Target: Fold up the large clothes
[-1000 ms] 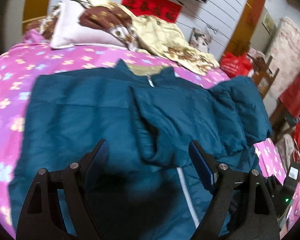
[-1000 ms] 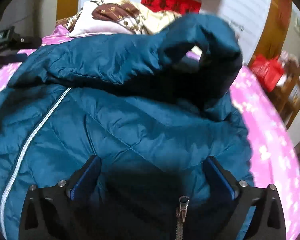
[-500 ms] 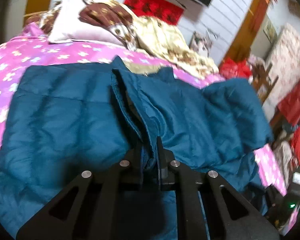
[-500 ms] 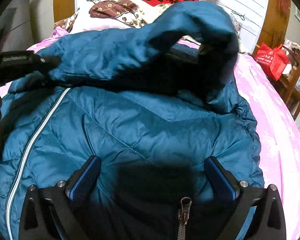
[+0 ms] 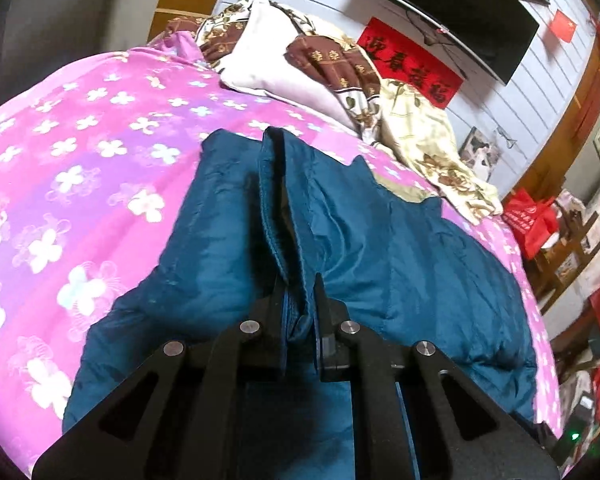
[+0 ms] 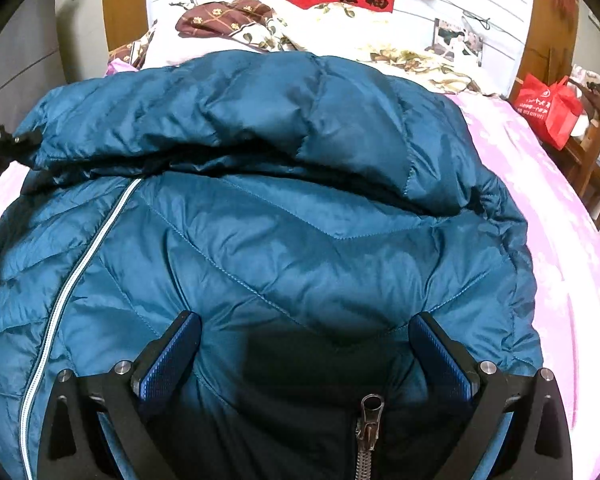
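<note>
**Two grippers on one teal jacket**

My left gripper (image 5: 298, 300) points down at a slant over the bed, its black jaws closed tight on a raised fold of the teal quilted down jacket (image 5: 380, 248). The pinched fabric runs away from the jaws as a ridge with a stitched hem edge along it, lifted above the rest of the garment. To the left of that ridge the jacket lies flat on the pink bedsheet with white flowers (image 5: 80, 152); to the right it slopes off towards the far edge of the bed.

My right gripper (image 6: 304, 356) tilts more steeply down over the jacket's front. Its jaws stand wide apart, blue ribbed pads (image 6: 172, 356) on either side of the cloth, gripping nothing. A dark metal zip pull (image 6: 370, 410) sits between the jaws, close under the camera. A white zipper line (image 6: 84, 264) runs diagonally across the left of that view. Beyond it a thick roll of the same jacket is folded over across the upper body, and at its left end I can see the black tip of my left gripper holding it.

At the head of the bed a pale pillow (image 5: 284, 76) lies under a cream and brown floral quilt (image 5: 416, 132). A red bag (image 6: 548, 108) stands beside the bed, with nothing of its contents visible.
</note>
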Tool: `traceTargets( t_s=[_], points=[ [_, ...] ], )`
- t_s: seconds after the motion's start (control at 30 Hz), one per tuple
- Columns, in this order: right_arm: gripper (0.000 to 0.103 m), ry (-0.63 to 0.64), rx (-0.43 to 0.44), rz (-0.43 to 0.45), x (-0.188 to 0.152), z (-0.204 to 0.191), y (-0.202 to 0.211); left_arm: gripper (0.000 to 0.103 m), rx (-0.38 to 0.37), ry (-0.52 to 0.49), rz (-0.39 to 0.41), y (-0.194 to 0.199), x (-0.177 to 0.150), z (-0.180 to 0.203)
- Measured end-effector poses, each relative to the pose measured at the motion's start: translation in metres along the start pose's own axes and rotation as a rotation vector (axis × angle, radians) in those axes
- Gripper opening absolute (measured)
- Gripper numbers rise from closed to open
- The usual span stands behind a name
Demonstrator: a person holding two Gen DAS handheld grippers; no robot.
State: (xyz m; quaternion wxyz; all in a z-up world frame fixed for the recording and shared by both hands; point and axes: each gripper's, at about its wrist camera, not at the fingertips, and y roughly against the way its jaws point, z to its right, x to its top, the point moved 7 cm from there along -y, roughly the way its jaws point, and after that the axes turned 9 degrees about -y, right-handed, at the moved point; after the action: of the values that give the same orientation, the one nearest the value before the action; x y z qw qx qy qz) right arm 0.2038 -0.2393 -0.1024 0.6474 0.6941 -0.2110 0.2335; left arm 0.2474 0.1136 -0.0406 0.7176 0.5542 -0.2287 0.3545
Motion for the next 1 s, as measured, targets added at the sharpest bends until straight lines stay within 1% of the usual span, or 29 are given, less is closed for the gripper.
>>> traceTargets(
  t_s=[0.03,0.07,0.1,0.13,0.17,0.2,0.23,0.27,0.33,0.37,0.4,0.47,0.53,0.57,0.63,0.67,0.73,0.8,0.9,1.0],
  points=[
    [0.103,-0.001,0.002,-0.001,0.0,0.001,0.0,0.008,0.015,-0.008,-0.008,-0.002,-0.003,0.0],
    [0.103,-0.002,0.003,-0.002,0.001,0.001,-0.001,0.01,0.022,-0.01,-0.033,-0.006,-0.008,0.0],
    [0.103,-0.003,0.005,-0.003,0.001,0.002,-0.001,0.013,0.031,-0.008,-0.05,-0.01,-0.01,0.001],
    [0.103,-0.005,0.008,-0.005,0.001,0.003,-0.001,0.017,0.044,0.004,-0.058,-0.012,-0.011,0.0],
    [0.103,-0.007,0.011,-0.006,0.002,0.003,-0.001,0.024,0.061,0.024,-0.055,-0.01,-0.013,-0.006],
    [0.103,-0.009,0.015,-0.007,0.002,0.003,-0.002,0.033,0.088,0.05,-0.044,-0.005,-0.012,-0.013],
    [0.103,-0.011,0.018,-0.009,0.002,0.004,-0.002,0.038,0.115,0.068,-0.029,0.0,-0.01,-0.02],
    [0.103,-0.012,0.019,-0.01,0.002,0.004,-0.003,0.04,0.145,0.083,-0.006,0.006,-0.007,-0.027],
    [0.103,-0.013,0.021,-0.011,0.002,0.003,-0.003,0.041,0.223,0.098,0.068,0.024,0.003,-0.039],
    [0.103,-0.013,0.02,-0.012,0.003,0.004,-0.003,0.042,0.236,0.09,0.099,0.031,0.008,-0.039],
    [0.103,-0.012,0.02,-0.013,0.003,0.004,-0.004,0.043,0.232,0.074,0.111,0.032,0.013,-0.037],
    [0.103,-0.012,0.022,-0.017,0.003,0.004,-0.004,0.045,0.206,0.004,0.123,0.031,0.025,-0.021],
    [0.103,-0.017,0.028,-0.023,0.004,0.004,-0.005,0.052,0.169,-0.129,0.122,0.021,0.032,0.009],
    [0.103,-0.019,0.029,-0.024,0.003,0.004,-0.006,0.058,0.15,-0.21,0.106,0.011,0.034,0.027],
    [0.103,-0.021,0.031,-0.024,0.003,0.005,-0.006,0.059,0.12,-0.284,0.085,-0.01,0.033,0.044],
    [0.103,-0.022,0.032,-0.024,0.003,0.005,-0.006,0.059,0.137,-0.303,0.053,-0.023,0.028,0.044],
    [0.103,-0.023,0.034,-0.025,0.003,0.006,-0.006,0.059,0.154,-0.3,-0.044,-0.044,0.014,0.035],
    [0.103,-0.024,0.033,-0.025,0.003,0.005,-0.007,0.059,0.143,-0.276,-0.139,-0.061,-0.003,0.027],
    [0.103,-0.026,0.037,-0.028,0.003,0.004,-0.007,0.059,0.15,-0.281,-0.178,-0.058,-0.012,0.03],
    [0.103,-0.025,0.04,-0.029,0.003,0.006,-0.007,0.059,0.182,-0.328,-0.193,-0.05,-0.028,0.038]
  ],
)
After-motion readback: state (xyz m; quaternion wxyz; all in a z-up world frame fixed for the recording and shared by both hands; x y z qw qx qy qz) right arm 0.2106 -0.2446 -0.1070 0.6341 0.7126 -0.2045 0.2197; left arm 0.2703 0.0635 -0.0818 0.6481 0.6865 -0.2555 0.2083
